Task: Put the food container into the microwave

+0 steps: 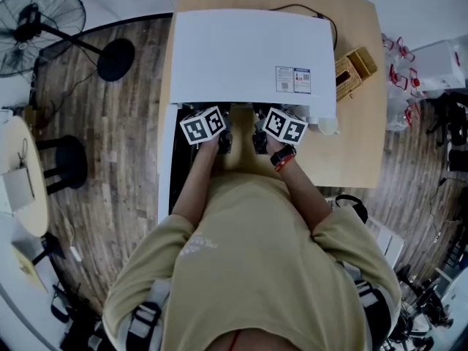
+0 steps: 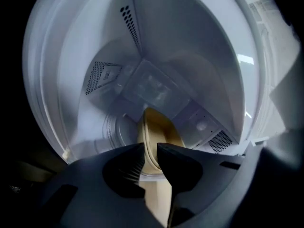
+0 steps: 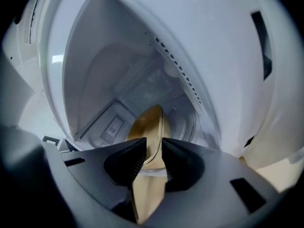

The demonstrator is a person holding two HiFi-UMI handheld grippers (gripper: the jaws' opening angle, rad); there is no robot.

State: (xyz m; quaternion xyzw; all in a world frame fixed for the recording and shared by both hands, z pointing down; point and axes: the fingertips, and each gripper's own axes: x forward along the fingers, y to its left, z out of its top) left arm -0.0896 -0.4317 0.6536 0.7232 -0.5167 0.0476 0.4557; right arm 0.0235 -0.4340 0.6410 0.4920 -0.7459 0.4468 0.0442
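A white microwave [image 1: 248,57] stands on a wooden table, its door [image 1: 165,167] swung open to the left. Both grippers reach into its mouth. My left gripper [image 2: 150,148] is shut on the rim of a tan food container [image 2: 159,129], and my right gripper [image 3: 153,146] is shut on the opposite rim of the same container [image 3: 148,125]. The container hangs inside the white cavity, over the turntable [image 2: 121,129]. In the head view the left gripper [image 1: 219,139] and right gripper [image 1: 262,139] sit side by side at the opening, and the container is mostly hidden.
A wicker box [image 1: 354,70] and a small white cup [image 1: 328,126] stand on the wooden table [image 1: 358,152] right of the microwave. A floor fan [image 1: 44,31] and a black stool [image 1: 67,161] stand on the left. Perforated vent panels [image 2: 102,75] line the cavity walls.
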